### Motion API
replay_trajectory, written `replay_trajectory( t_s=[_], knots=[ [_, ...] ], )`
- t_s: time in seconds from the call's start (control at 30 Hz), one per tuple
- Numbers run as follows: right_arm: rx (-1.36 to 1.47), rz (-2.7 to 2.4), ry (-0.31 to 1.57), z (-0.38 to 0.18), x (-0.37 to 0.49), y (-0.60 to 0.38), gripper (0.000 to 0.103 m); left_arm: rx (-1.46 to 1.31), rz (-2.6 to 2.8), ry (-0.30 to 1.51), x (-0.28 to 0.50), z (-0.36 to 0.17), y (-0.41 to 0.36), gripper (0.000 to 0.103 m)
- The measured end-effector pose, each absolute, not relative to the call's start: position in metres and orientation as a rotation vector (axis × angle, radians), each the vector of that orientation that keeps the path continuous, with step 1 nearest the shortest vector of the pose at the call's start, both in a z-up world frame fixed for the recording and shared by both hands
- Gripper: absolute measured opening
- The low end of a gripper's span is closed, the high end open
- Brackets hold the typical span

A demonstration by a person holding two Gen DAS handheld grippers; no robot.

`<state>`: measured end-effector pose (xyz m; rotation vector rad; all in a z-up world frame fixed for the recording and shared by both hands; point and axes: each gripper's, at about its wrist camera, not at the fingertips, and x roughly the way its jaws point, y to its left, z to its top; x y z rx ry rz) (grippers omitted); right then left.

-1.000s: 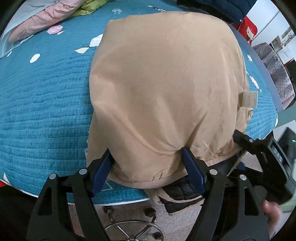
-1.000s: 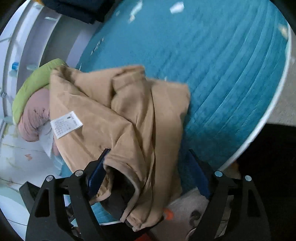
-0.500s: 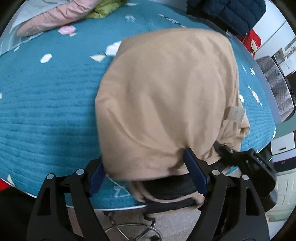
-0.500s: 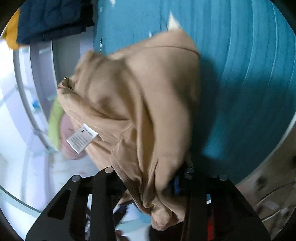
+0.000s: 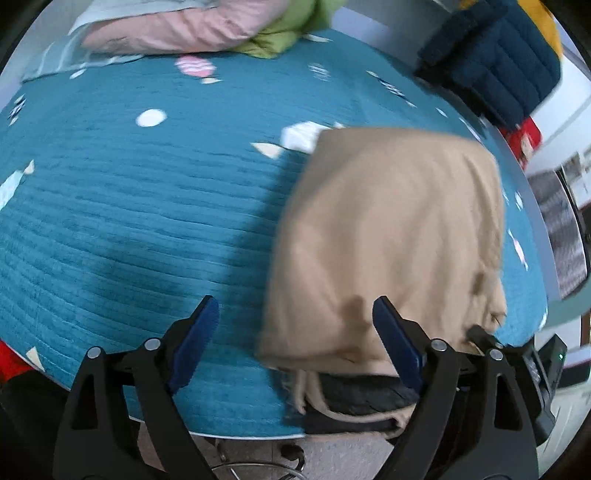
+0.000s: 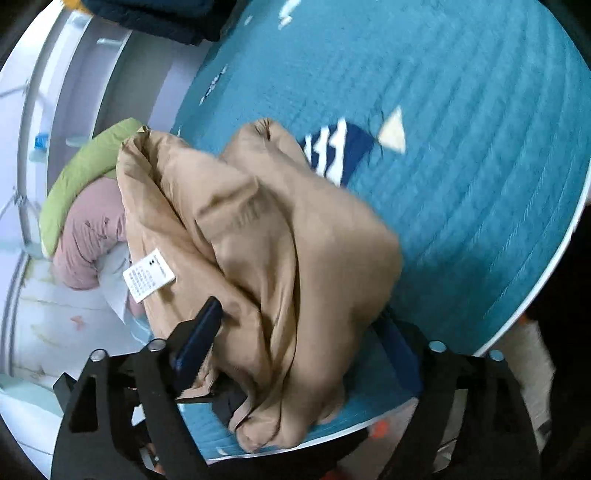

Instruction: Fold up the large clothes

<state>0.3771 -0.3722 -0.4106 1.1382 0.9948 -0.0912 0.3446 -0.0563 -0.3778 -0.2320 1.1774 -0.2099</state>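
The teal quilted bed cover lay open across its middle; a bunched tan jacket blocked the near edge, pink and green padded clothes the far edge.

Tan garment motion-blurred in both views – near hem hidden behind left gripper's right finger. Care label print too small to read. Navy quilted item cut off at frame edge.

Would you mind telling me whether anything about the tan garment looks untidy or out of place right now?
Yes: the tan garment lies bunched at the teal bed cover's near edge, its care label exposed and its hem hanging over the edge, showing dark lining.
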Motion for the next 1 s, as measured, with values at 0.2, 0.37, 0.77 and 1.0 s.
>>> replay_trajectory(
  t_s=[0.2,0.37,0.77,1.0],
  knots=[
    [1.292,0.043,1.060,-0.453,0.413,-0.358,0.086,-0.307,-0.217,1.296,0.360,-0.414,-0.045,0.089],
    [1.273,0.113,1.046,-0.450,0.432,-0.358,0.092,-0.353,-0.254,1.323,0.359,-0.434,-0.055,0.089],
    [1.081,0.279,0.957,-0.414,0.480,-0.335,0.032,-0.140,-0.379,1.148,0.340,-0.400,-0.094,0.038],
    [1.118,0.534,0.852,-0.375,0.525,-0.300,0.031,-0.208,-0.346,0.987,0.341,-0.347,-0.045,0.032]
  ],
)
